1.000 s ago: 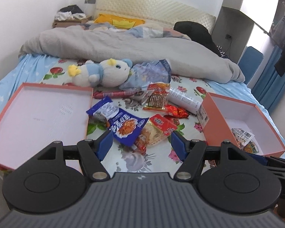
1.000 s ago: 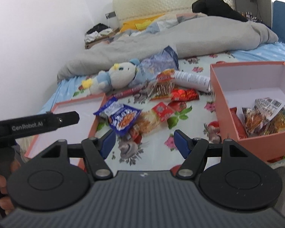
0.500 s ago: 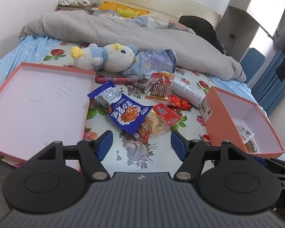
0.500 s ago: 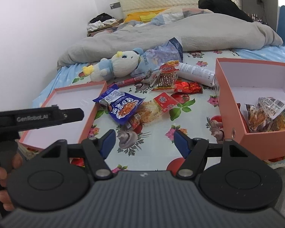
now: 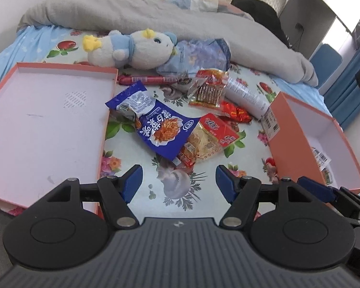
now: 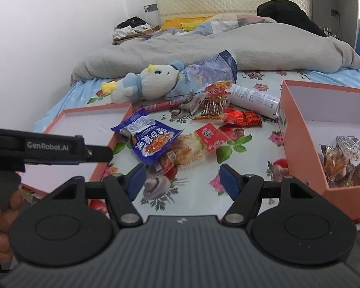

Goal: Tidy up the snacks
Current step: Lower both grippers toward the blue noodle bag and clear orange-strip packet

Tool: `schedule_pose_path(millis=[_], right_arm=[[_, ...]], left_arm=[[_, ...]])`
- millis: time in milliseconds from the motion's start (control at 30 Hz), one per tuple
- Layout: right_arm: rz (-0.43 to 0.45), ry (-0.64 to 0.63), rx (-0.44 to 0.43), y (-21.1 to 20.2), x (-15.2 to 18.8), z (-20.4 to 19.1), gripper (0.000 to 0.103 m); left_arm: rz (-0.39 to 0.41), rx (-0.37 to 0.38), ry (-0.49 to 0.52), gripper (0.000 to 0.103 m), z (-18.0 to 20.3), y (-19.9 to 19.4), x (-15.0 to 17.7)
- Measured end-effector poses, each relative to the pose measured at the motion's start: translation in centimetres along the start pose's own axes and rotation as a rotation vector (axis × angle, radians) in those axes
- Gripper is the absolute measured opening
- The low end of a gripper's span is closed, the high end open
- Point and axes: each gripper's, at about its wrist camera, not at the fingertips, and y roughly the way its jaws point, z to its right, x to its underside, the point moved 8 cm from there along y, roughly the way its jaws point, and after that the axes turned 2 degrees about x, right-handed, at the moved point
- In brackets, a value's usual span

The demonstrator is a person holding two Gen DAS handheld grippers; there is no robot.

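I am holding both tools above the bed's near edge, the left tool [image 5: 178, 180] and right tool [image 6: 182, 180] each spread wide and carrying nothing, presumably readying a pick. The blue snack packet [image 5: 156, 124] is lying nearest, left of the orange box [image 6: 307, 141], which is already containing a few packets [image 6: 348, 158]; its lid [image 5: 48, 124] is lying farther left, beyond the packet.

Blue snack bag [image 5: 156, 126] beyond spread-jawed left gripper [image 5: 179, 180]
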Motion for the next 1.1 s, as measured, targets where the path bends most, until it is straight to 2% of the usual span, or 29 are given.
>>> schedule_pose_path(millis=[467,767,1100], right_arm=[[-0.021,0.011,0.014,4.3,0.9,1.2,0.070],[-0.038,-0.025,-0.012,6.8,1.7,0.2,0.070],[-0.051,-0.068,-0.042,8.9,1.6,-0.6,0.070]], left_arm=[[-0.038,-0.100,0.024,0.072,-2.5,4.4,-4.2],[-0.081,-0.088,-0.018,0.072,-3.6,6.9,-5.0],[-0.130,-0.113,-0.066,0.073,-5.3,9.8,-5.4]])
